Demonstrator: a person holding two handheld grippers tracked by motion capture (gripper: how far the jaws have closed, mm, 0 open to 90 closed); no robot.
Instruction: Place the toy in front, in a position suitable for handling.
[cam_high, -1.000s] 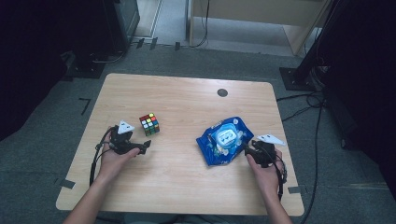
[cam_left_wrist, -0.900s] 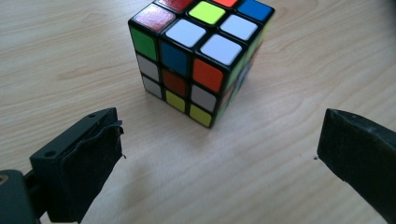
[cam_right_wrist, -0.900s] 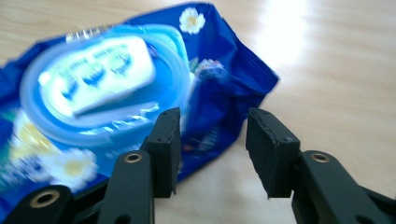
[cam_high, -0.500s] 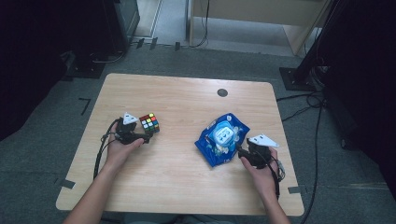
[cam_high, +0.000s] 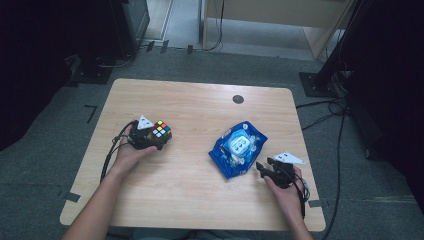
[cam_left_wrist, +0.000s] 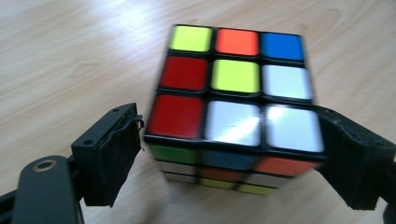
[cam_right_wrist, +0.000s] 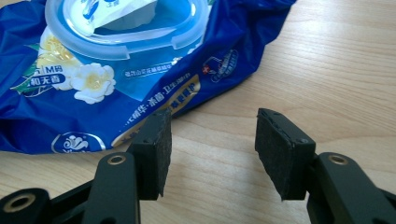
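Left gripper view | left tongs (cam_left_wrist: 231, 154) closing around cube (cam_left_wrist: 233, 102), pads not yet pressing | right tongs (cam_right_wrist: 212, 154) spread, empty, near pack (cam_right_wrist: 116, 70) | centre cube, squeeze flat faces evenly

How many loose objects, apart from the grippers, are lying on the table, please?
2: a puzzle cube on the left side, between the left gripper jaws, and a blue wipes pack right of centre, just ahead of the right gripper.

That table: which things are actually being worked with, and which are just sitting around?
In use:
- Rubik's cube, between the closing left gripper jaws
- blue wipes pack, right gripper open beside it

Lying about:
- black round spot on the table
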